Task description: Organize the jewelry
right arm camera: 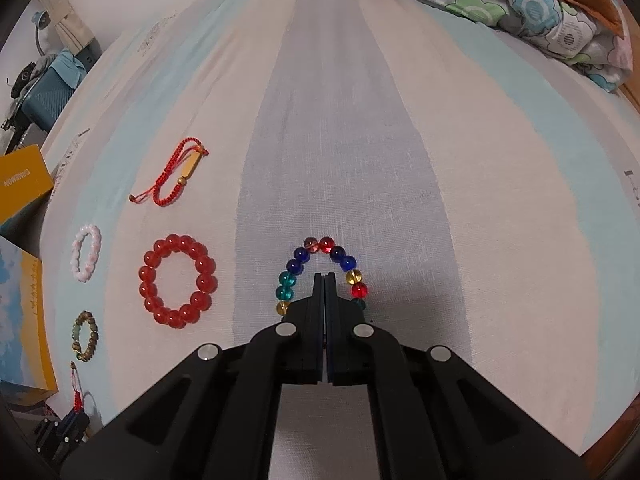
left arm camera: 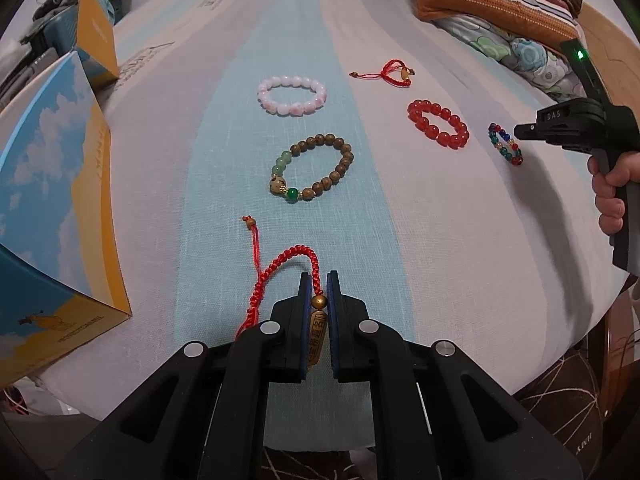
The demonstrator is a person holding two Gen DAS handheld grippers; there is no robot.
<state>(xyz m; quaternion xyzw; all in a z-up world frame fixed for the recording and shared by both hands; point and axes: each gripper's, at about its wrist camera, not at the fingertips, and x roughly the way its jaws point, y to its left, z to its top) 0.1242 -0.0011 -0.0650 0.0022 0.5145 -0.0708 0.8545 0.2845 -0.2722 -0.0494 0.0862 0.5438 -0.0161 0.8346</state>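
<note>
Closed on the red cord bracelet's [left arm camera: 288, 268] gold charm, the left claw [left arm camera: 319, 280] has loose cord trailing ahead-left, while the right claw [right arm camera: 324, 280], shut and empty, sits inside the multicolour bead ring [right arm camera: 320, 272].

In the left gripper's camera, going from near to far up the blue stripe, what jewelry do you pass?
Left gripper shut on red cord bracelet → brown bead bracelet → pink bead bracelet.

Two matte black plastic two-finger grippers are seen: the left gripper [left arm camera: 319, 292] with blue-edged pads and silver round pivot pins, the right gripper [right arm camera: 324, 280] alike. "DAS" lettering and a green light are carried at three o'clock.
</note>
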